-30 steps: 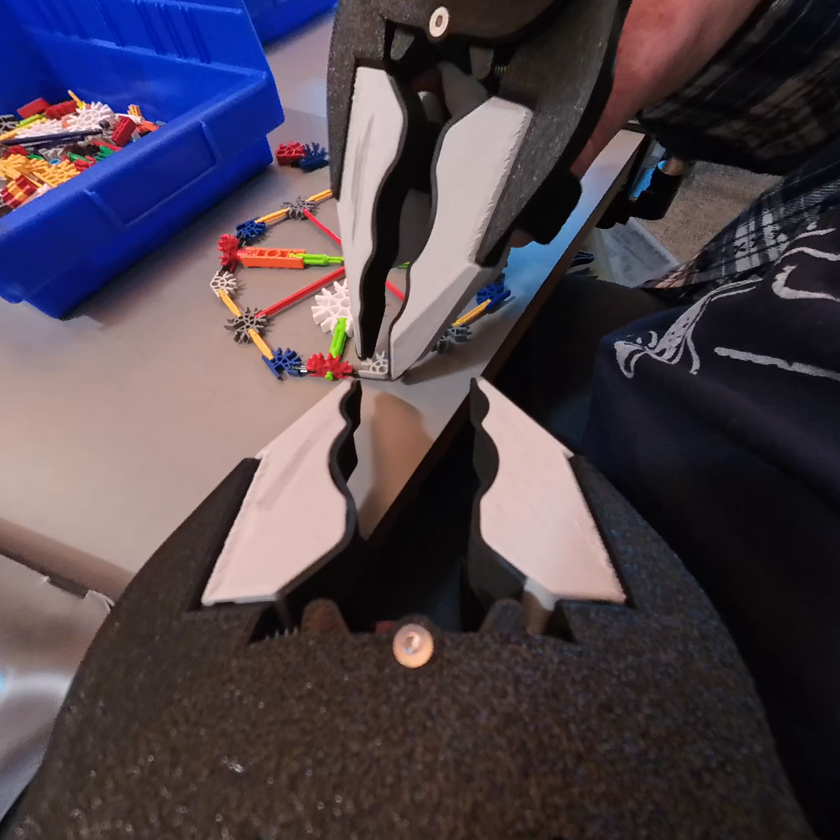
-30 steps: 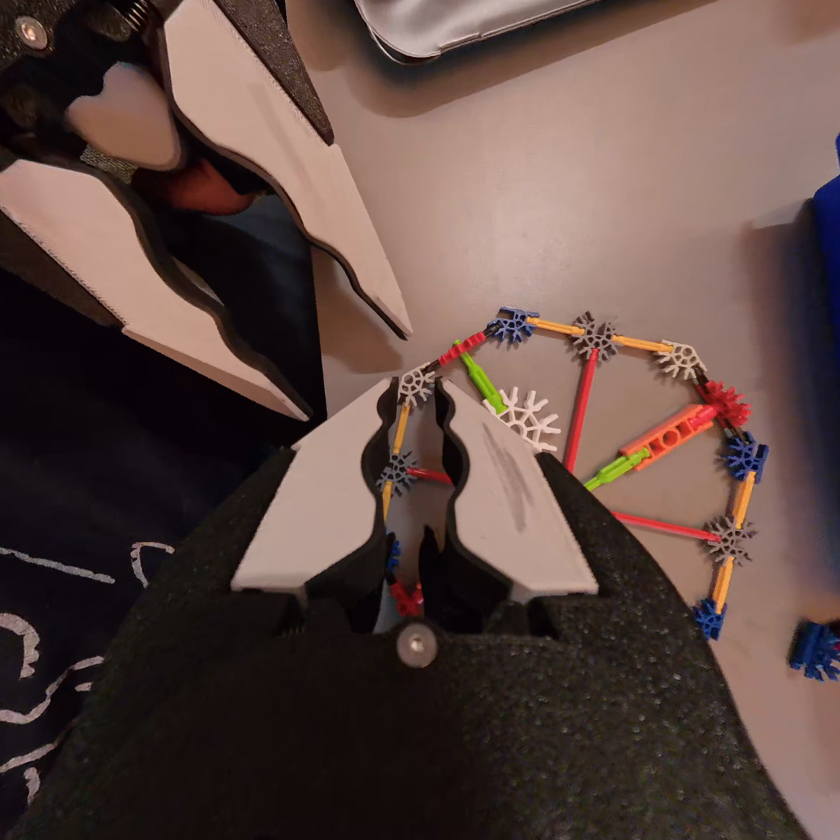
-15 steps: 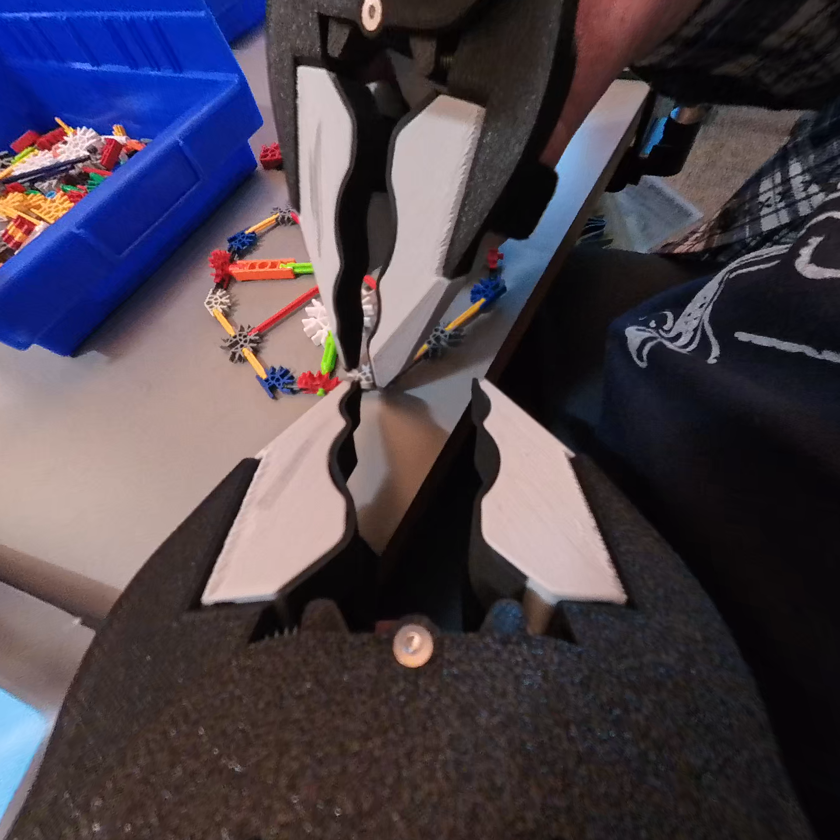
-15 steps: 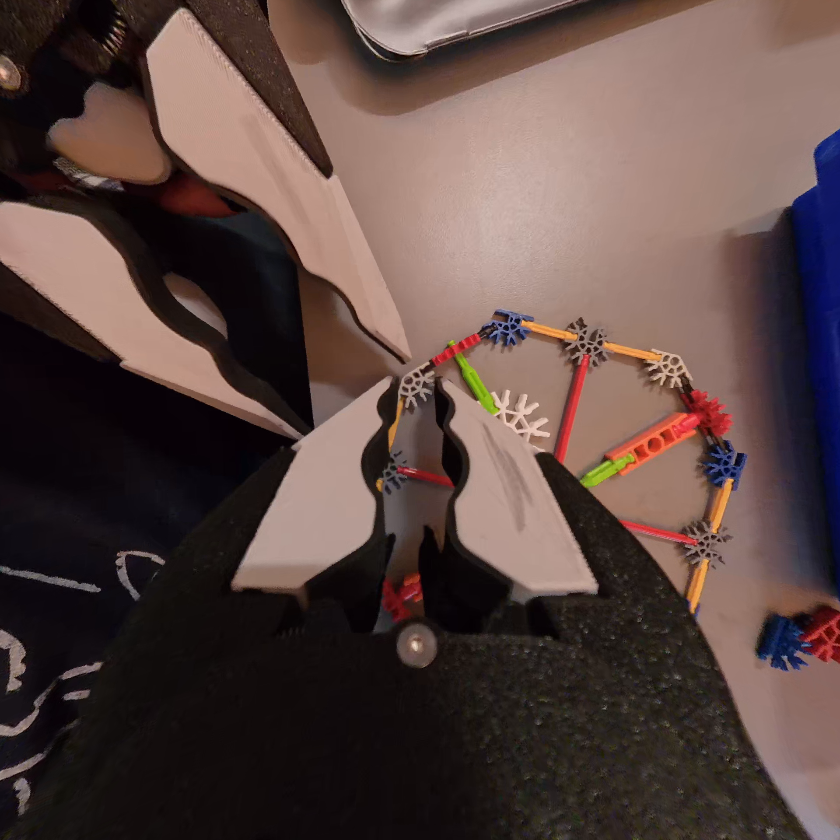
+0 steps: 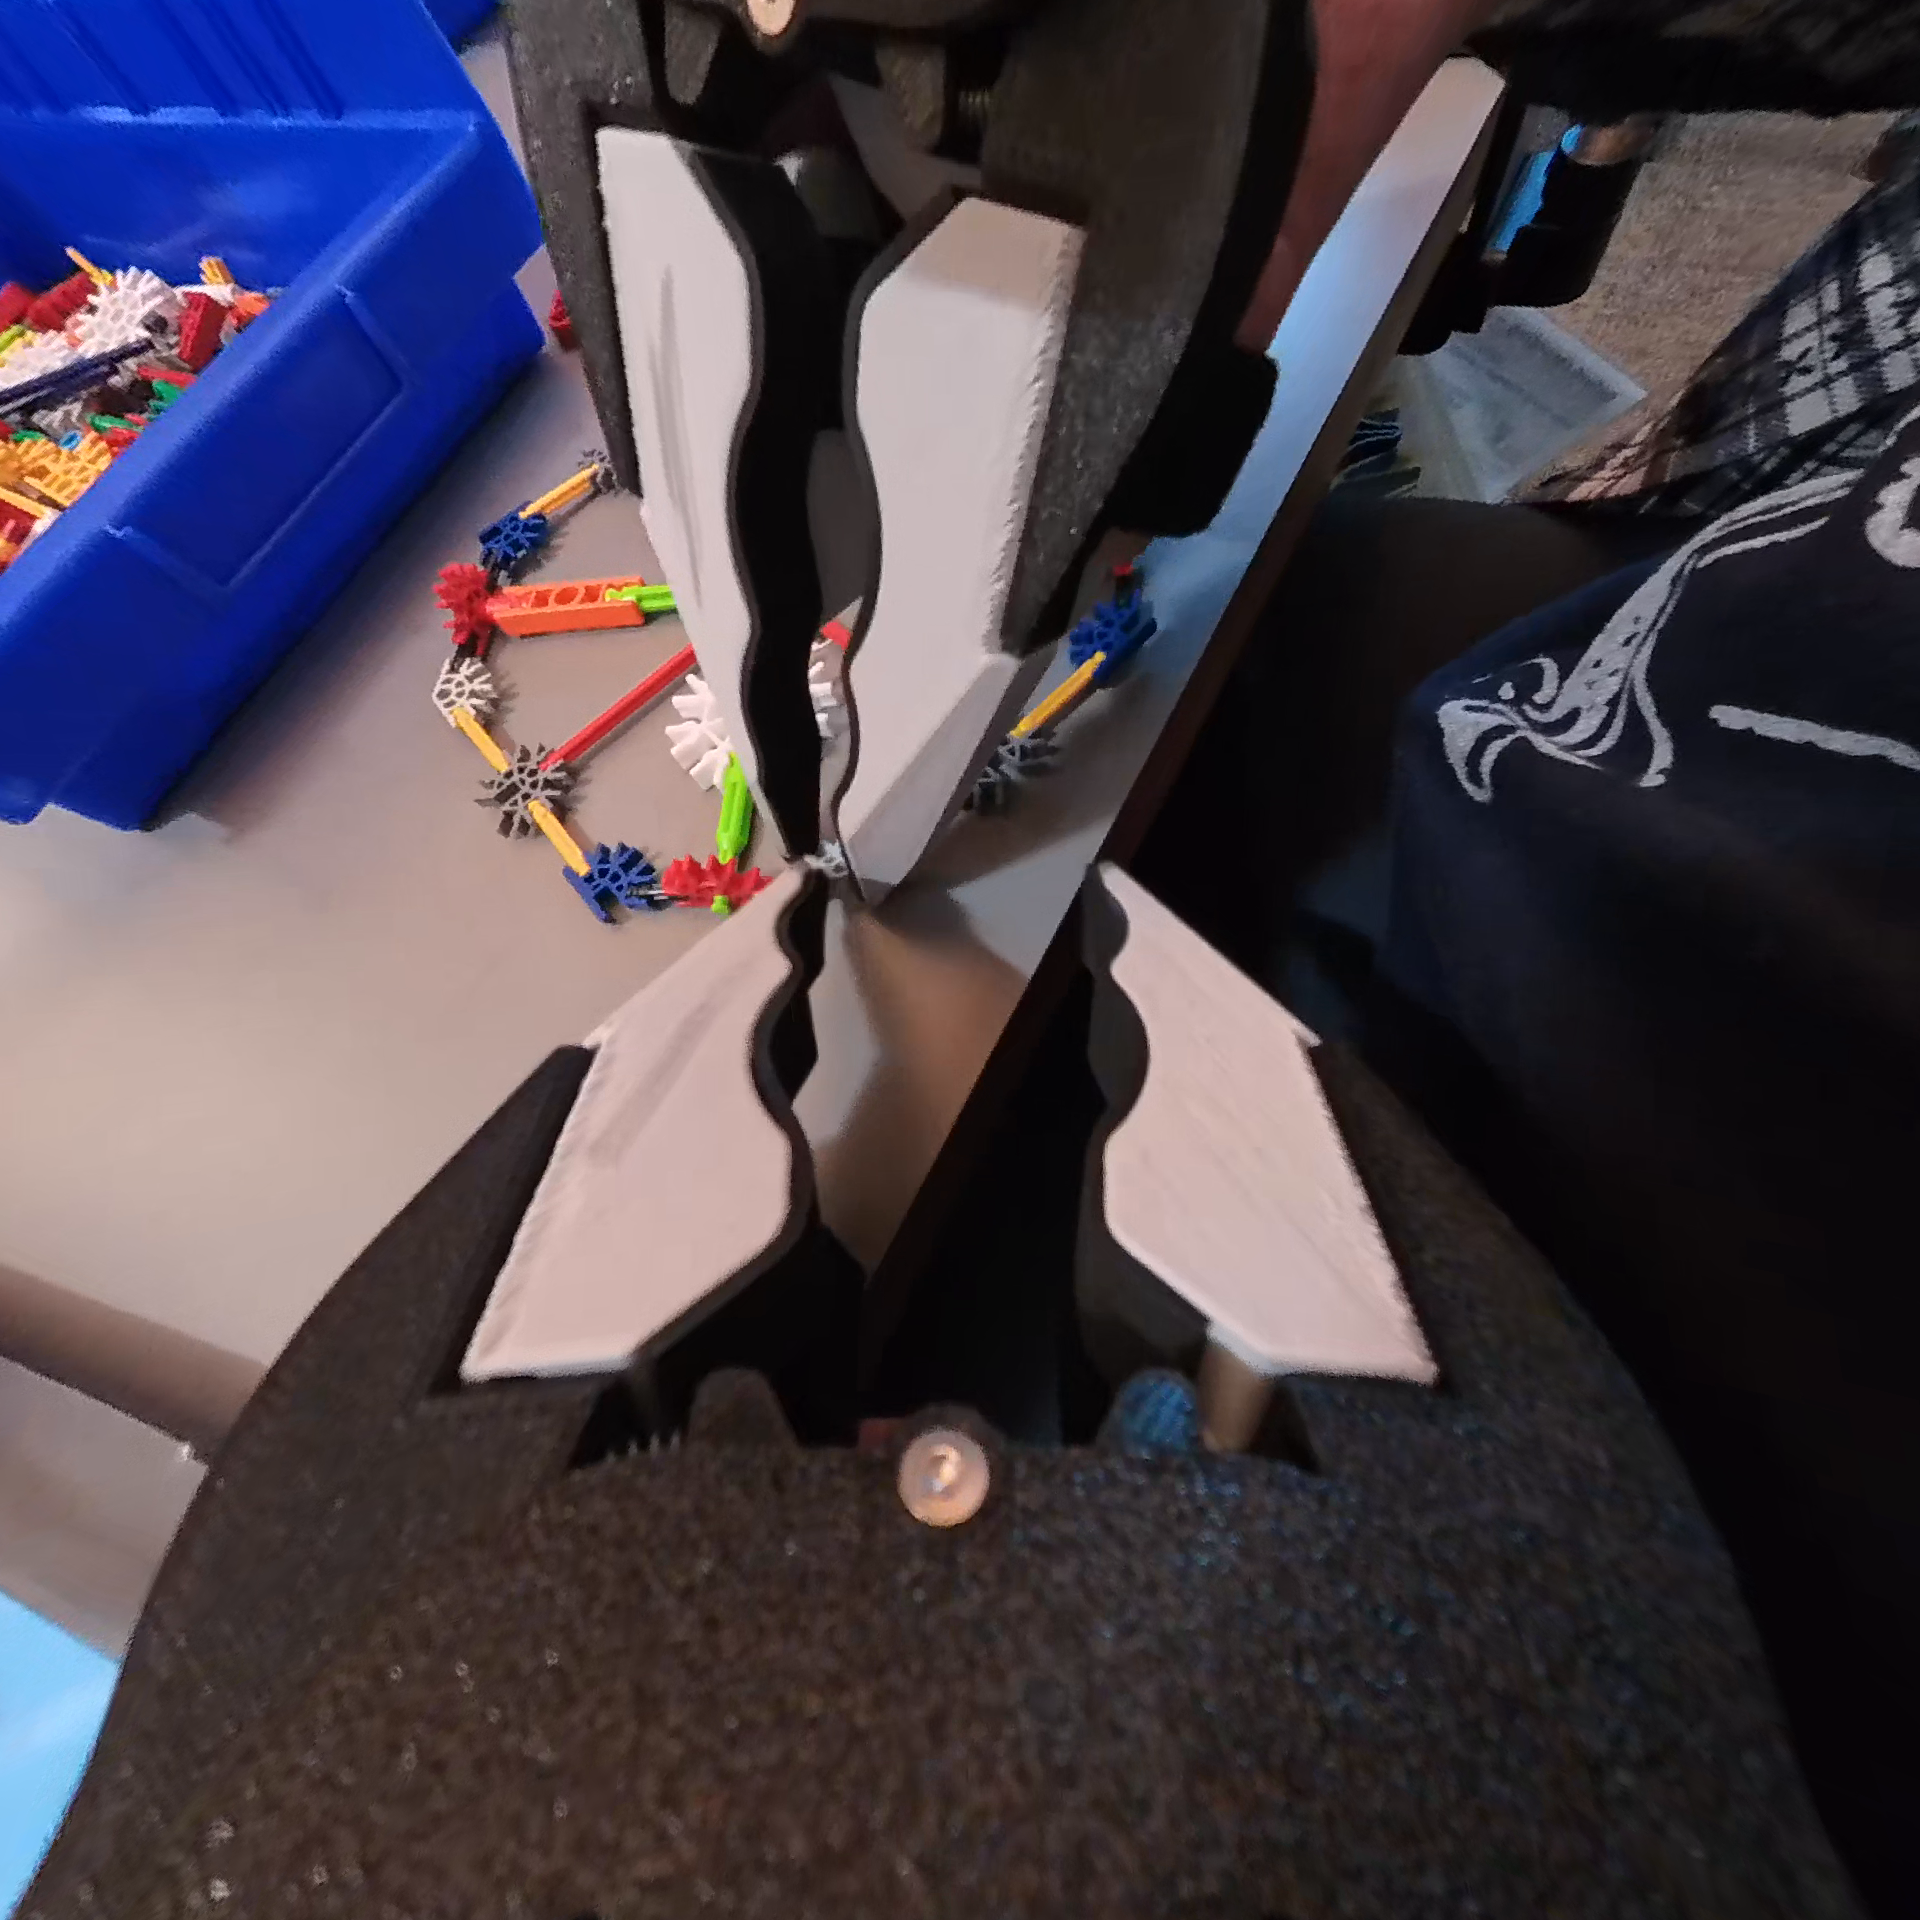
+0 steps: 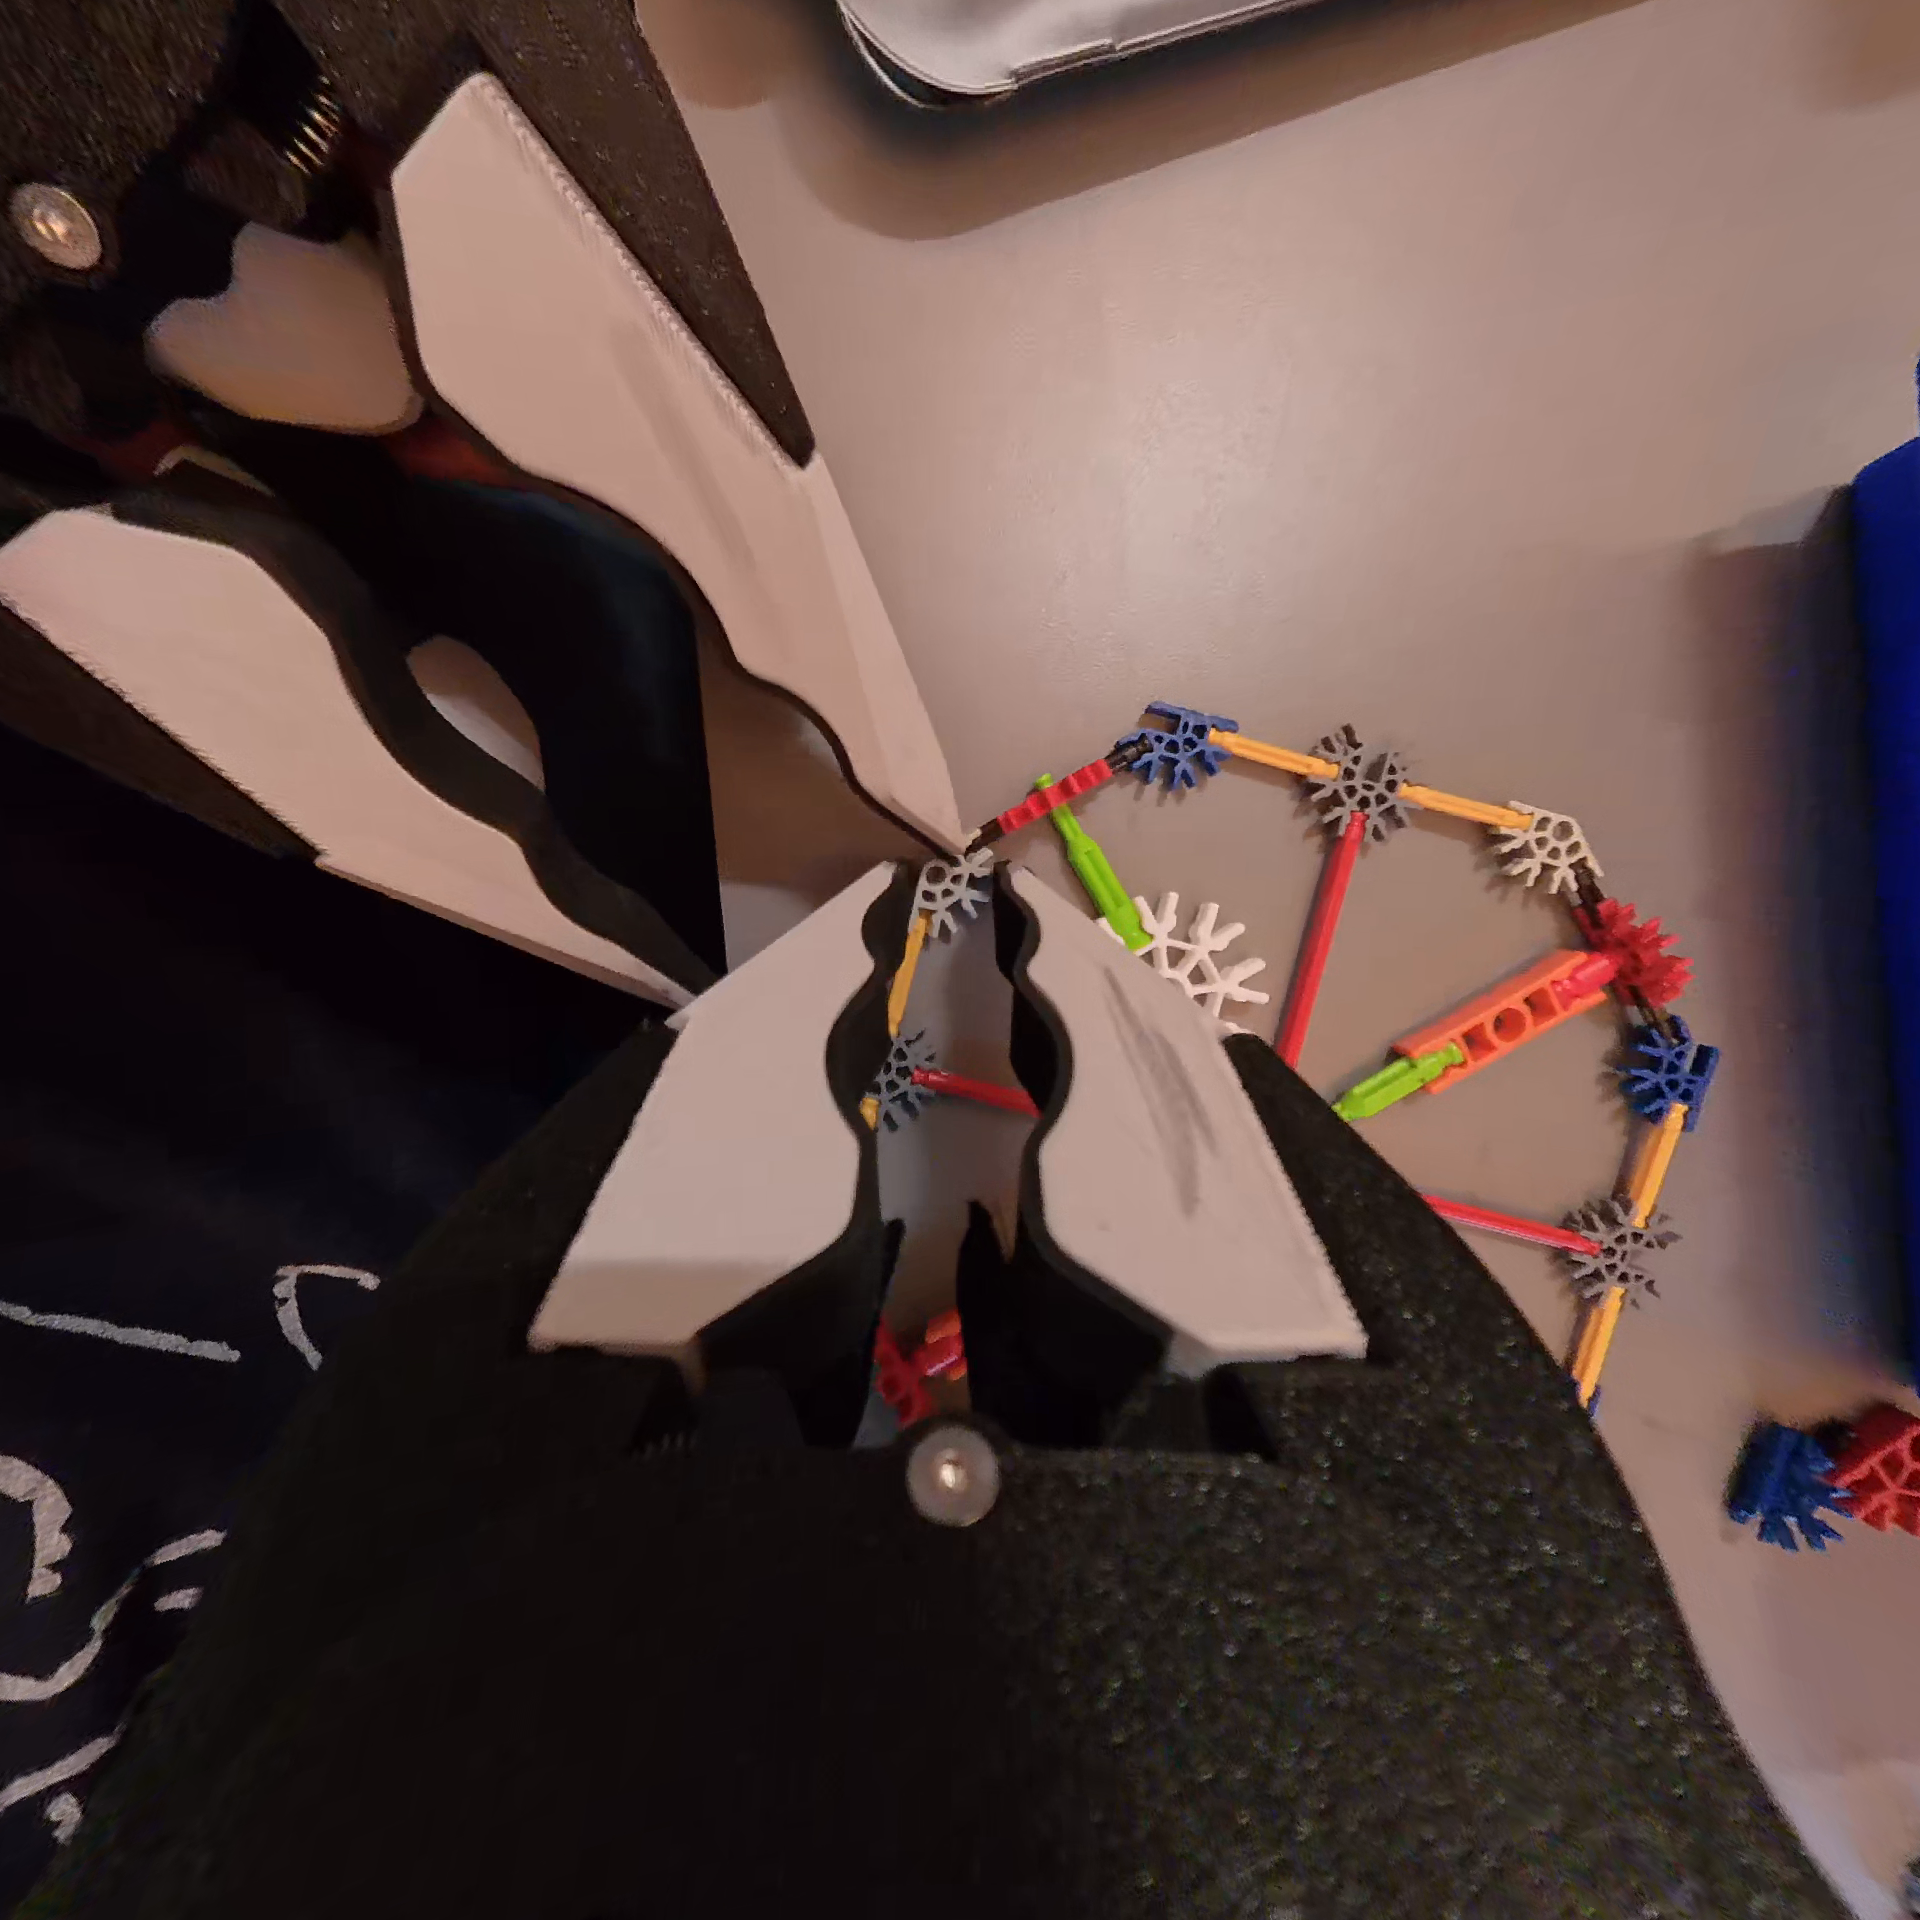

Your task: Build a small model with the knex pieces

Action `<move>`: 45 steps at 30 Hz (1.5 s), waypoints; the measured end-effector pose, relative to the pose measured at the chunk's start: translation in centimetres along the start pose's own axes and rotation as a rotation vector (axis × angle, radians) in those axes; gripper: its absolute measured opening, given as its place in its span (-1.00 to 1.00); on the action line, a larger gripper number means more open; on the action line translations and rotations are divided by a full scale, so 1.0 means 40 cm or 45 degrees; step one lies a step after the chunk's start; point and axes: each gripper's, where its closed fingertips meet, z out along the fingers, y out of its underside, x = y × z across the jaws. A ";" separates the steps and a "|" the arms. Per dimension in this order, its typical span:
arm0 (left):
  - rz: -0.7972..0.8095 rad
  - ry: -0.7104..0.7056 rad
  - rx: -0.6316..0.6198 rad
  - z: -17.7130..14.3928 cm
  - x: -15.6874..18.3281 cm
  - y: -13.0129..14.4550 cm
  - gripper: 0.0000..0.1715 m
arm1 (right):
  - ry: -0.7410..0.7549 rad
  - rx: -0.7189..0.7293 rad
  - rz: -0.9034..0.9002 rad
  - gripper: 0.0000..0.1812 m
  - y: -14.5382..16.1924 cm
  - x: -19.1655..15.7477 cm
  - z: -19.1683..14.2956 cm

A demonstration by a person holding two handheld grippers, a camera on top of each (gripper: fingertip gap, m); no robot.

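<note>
Rod-and-connector wheel [image 6: 1356, 795] lies on the grey table [image 6: 1351, 416]; the right gripper [image 6: 948, 878] pinches its grey rim connector [image 6: 951, 896]. The left gripper [image 5: 948, 904] gapes wide, one tip beside that connector (the orange strut [image 6: 1496, 1029] bears moulded lettering).

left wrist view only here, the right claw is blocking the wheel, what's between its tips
Observer: In the right wrist view, the right claw has its fingertips on either side of a light grey connector on the rim of the wheel. They seem to touch it on both sides.
Operator: anything else inside the gap
Observer: Yes. A yellow rod runs back between the two fingers, from that connector to a dark grey connector.
</note>
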 end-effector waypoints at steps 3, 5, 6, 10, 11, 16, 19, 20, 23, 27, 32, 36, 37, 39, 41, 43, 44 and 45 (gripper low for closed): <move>0.004 0.000 -0.010 0.000 0.000 0.003 -0.43 | -0.005 -0.003 -0.004 -0.84 0.000 0.000 0.000; 0.010 -0.002 -0.015 0.000 -0.001 0.003 -0.43 | -0.010 -0.004 -0.006 -0.83 -0.001 -0.001 0.000; 0.006 -0.002 -0.016 0.000 0.000 0.003 -0.43 | -0.015 0.001 -0.003 -0.80 -0.002 -0.001 0.000; 0.011 -0.013 -0.028 0.001 -0.002 0.010 -0.42 | -0.016 0.023 0.015 -0.74 -0.002 0.004 -0.009; 0.008 -0.011 -0.028 0.001 -0.002 0.010 -0.42 | -0.012 0.030 0.019 -0.74 -0.002 0.006 -0.012; 0.013 -0.013 -0.027 0.000 -0.002 0.011 -0.42 | -0.007 0.067 0.002 -0.82 -0.013 -0.003 -0.030; 0.021 -0.007 -0.023 0.004 -0.001 0.009 -0.42 | -0.006 0.049 -0.005 -0.88 -0.007 -0.002 -0.020; 0.024 -0.006 -0.024 0.004 -0.001 0.009 -0.41 | -0.003 0.045 0.002 -0.90 -0.003 0.002 -0.016; 0.024 -0.001 -0.030 0.005 -0.001 0.011 -0.40 | -0.024 0.054 0.028 -0.90 -0.002 0.005 -0.014; 0.037 -0.008 -0.046 0.004 -0.002 0.017 -0.40 | -0.033 0.048 0.012 -0.91 -0.003 0.004 -0.013; 0.037 -0.009 -0.051 0.002 0.000 0.025 -0.40 | -0.039 0.013 -0.025 -0.92 -0.004 0.004 -0.011; 0.028 -0.006 -0.056 0.000 0.002 0.029 -0.40 | -0.042 -0.027 -0.055 -0.92 -0.005 0.003 -0.008; 0.024 -0.005 -0.052 0.000 0.003 0.029 -0.40 | -0.039 -0.039 -0.070 -0.93 -0.005 0.002 -0.007; 0.016 -0.005 -0.047 0.000 0.002 0.029 -0.40 | -0.031 -0.069 -0.104 -0.93 -0.004 0.002 -0.007; 0.015 -0.006 -0.042 0.000 0.000 0.028 -0.41 | -0.017 -0.098 -0.133 -0.93 -0.004 0.001 -0.006; 0.006 -0.001 -0.035 0.001 -0.003 0.026 -0.41 | -0.003 -0.123 -0.158 -0.93 -0.004 0.001 -0.006; 0.008 0.000 -0.034 0.001 -0.002 0.025 -0.42 | 0.003 -0.136 -0.169 -0.93 -0.004 0.000 -0.006; 0.013 0.000 -0.033 0.001 -0.002 0.024 -0.42 | 0.008 -0.151 -0.181 -0.93 -0.003 0.000 -0.006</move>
